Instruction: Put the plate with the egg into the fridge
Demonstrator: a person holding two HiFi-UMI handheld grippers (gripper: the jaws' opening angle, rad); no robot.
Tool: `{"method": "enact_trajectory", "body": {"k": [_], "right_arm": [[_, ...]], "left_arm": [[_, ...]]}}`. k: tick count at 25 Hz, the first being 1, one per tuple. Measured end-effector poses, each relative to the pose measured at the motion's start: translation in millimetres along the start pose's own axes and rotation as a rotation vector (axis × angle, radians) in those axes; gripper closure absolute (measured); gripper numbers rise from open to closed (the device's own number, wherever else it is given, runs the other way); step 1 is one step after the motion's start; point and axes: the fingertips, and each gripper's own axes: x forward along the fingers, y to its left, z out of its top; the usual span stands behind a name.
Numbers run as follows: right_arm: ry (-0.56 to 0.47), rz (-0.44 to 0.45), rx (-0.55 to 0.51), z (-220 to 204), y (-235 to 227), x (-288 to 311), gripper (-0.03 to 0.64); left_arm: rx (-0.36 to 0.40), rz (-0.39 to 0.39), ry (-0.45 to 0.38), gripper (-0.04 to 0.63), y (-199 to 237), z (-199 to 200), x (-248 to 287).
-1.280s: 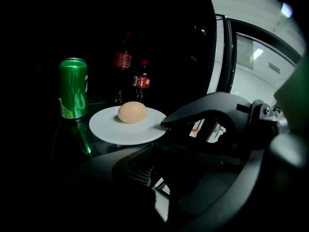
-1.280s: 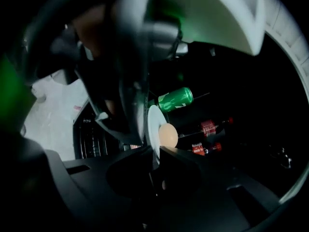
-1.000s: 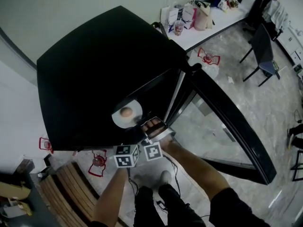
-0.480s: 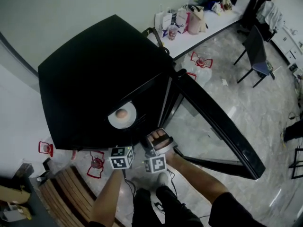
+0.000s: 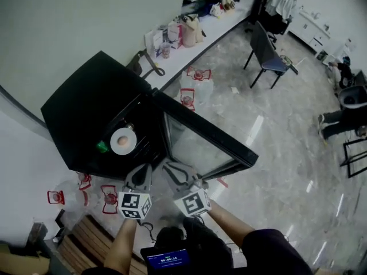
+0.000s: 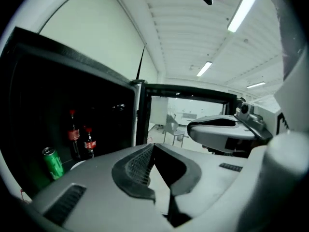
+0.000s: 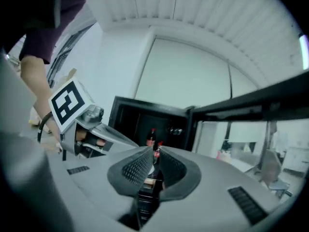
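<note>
Nearest, the left claw (image 6: 151,146) is pressed together at its tips, with nothing in it. Beside it, the right claw (image 7: 153,152) is slightly spread; its jaws have just been closing, and nothing lies between them. Both hang in front of the black fridge (image 5: 86,105), whose glass door (image 5: 200,145) stands open. Inside, the plate (image 5: 131,135) with the egg (image 5: 121,144) sits near the shelf's front edge, a green can (image 5: 102,147) just beside it. Two red-capped bottles (image 6: 73,134) stand toward the shelf's back. Farther off, a white desk (image 5: 217,26) carries bags.
</note>
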Motion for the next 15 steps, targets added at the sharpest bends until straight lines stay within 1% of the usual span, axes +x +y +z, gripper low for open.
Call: {"method": "enact_trajectory", "body": {"k": [3,5,8,11,14,15], "right_arm": [[-0.041,-0.121,0.063,22.2,-20.3,-50.4,0.608],[-0.029,-0.196,0.081,27.9,-33.0,-88.2,0.609],[-0.006,-0.285,0.045,29.6,-48.4,-140.7,0.609],[0.026,-0.375,0.072,24.1,-69.8,-190.4,0.607],[0.053,-0.428,0.071,18.4,-102.6,-225.7,0.599],[0.059,-0.436,0.077,19.1,-113.3,-234.7,0.573]], "left_arm": [[0.004,-0.072,-0.021,0.587,-37.0,16.5,-13.7],[0.024,-0.133,-0.044,0.588,-67.4,27.8,-21.2],[0.046,-0.223,-0.079,0.588,-108.8,40.5,-28.4],[0.073,-0.306,-0.091,0.588,-149.0,46.1,-32.9],[0.102,-0.361,-0.105,0.587,-185.7,56.8,-37.7],[0.113,-0.374,-0.112,0.587,-197.5,61.2,-38.9]]}}
